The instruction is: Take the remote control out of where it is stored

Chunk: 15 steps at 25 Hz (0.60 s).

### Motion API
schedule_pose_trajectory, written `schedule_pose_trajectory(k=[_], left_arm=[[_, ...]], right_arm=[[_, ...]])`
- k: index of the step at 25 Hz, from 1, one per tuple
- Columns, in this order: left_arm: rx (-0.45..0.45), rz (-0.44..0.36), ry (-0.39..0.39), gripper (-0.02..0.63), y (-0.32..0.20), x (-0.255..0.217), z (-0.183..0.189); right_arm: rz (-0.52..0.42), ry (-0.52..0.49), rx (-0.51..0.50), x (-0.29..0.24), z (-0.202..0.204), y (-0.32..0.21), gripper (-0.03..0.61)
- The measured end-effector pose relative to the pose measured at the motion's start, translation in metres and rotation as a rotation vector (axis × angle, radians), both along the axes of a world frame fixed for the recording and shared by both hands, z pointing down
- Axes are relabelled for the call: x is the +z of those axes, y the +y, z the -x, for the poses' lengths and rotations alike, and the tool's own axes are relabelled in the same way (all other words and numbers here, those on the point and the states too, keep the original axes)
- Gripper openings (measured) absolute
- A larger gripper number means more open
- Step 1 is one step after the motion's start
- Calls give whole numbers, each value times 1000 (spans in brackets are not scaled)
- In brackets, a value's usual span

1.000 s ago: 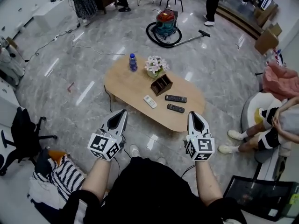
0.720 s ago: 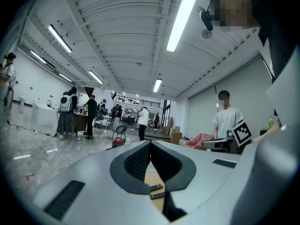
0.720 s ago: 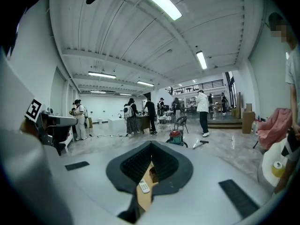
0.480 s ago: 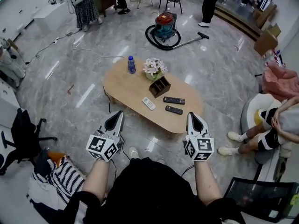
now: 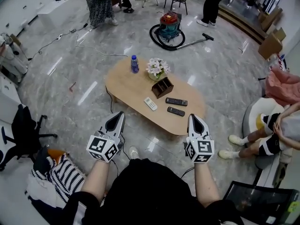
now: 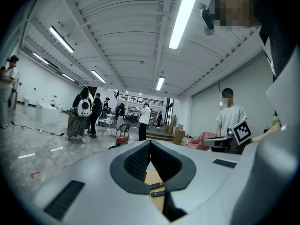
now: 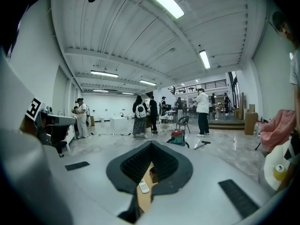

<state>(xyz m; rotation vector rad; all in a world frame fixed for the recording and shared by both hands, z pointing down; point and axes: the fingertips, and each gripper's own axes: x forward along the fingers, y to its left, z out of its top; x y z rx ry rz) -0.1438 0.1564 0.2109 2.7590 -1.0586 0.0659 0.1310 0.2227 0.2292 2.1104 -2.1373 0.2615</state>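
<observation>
Head view showed a low oval wooden bench [image 5: 126, 86] on a marble floor, well ahead of the person. Left gripper [image 5: 121, 114] and right gripper [image 5: 192, 117] hovered level near the body, each with jaws pressed together on nothing, both far short of the bench.

A brown wooden holder [image 5: 162, 86] stood mid-bench beside a flower pot [image 5: 157, 67] and a water bottle [image 5: 135, 63]. A white remote [image 5: 150, 103] and two black remotes [image 5: 176, 101] [image 5: 176, 111] lay flat on the bench outside the holder. Its inside could not be seen, so this fitted either remotes taken out or one more waiting inside.

The nearer black remote sat close to the bench's rounded front edge. Open floor lay between person and bench; a seated person [image 5: 276, 130] crowded the right side, and a vacuum cleaner [image 5: 168, 25] stood beyond the far side
</observation>
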Motion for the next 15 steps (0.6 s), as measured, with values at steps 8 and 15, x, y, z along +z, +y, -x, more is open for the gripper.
schedule_pose_trajectory(k=[8,15], left_arm=[[-20,18,-7,6,-8,8,6],[-32,23,-9,6,-22,9,14]], right_arm=[[17,-9,8,6,-6,-5,6],[26,5,6,8,-6,-18,6]])
